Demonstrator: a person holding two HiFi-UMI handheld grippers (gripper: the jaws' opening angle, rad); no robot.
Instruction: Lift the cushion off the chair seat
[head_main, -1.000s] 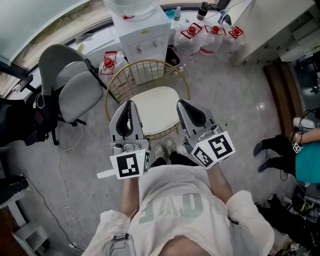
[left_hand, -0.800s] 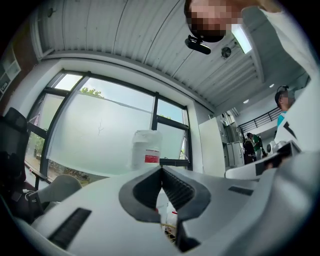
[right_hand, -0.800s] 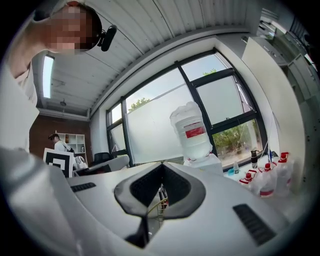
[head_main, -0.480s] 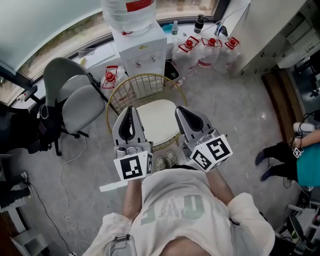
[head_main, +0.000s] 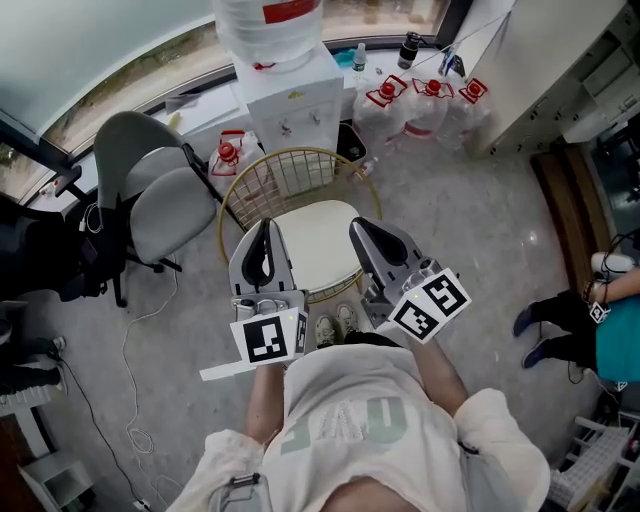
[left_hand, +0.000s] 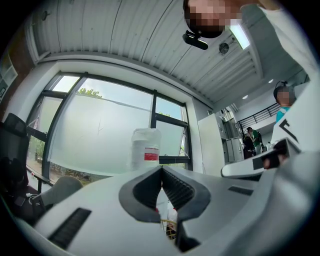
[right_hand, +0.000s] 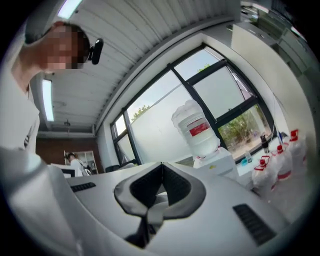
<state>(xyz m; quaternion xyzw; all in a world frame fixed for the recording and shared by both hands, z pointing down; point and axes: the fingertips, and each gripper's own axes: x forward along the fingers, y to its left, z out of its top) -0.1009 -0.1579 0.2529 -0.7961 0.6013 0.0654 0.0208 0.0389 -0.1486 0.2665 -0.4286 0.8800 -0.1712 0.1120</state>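
A round cream cushion lies on the seat of a gold wire chair in the head view, just ahead of me. My left gripper hovers over the cushion's left edge, jaws shut and empty. My right gripper hangs over the cushion's right edge, also shut with nothing held. Both are held high, pointing level toward the window. In the left gripper view the left gripper shows its tips meeting; the right gripper looks the same in its own view. A bit of the wire chair peeks below the left jaws.
A white water dispenser with a bottle stands behind the chair, with several red-capped jugs to its right. A grey office chair sits at left. A cable trails on the floor. Another person's legs show at right.
The scene has shifted slightly in the head view as the head moved. The right gripper has rolled a little. Both grippers stay in place, shut.
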